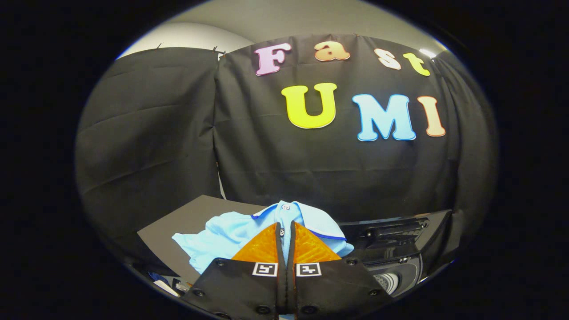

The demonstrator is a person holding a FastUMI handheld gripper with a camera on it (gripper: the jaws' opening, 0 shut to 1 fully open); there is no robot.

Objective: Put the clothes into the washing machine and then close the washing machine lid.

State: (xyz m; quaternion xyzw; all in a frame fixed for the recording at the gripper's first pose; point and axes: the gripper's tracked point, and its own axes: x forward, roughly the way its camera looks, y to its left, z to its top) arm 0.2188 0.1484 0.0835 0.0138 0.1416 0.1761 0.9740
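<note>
A light blue polo shirt with a dark blue collar edge and white buttons bunches around my fingers, over a dark flat surface. My gripper is shut on the shirt, and a thin strip of its cloth shows between the two fingers. The collar and placket rise just beyond the fingertips. To the right of the fingers stands the black washing machine, with a glimpse of its pale drum opening lower down. Whether its lid stands fully open I cannot tell.
The booth's black cloth wall hangs close behind the surface and the machine. A few small items lie low to the left of the gripper body, too unclear to name.
</note>
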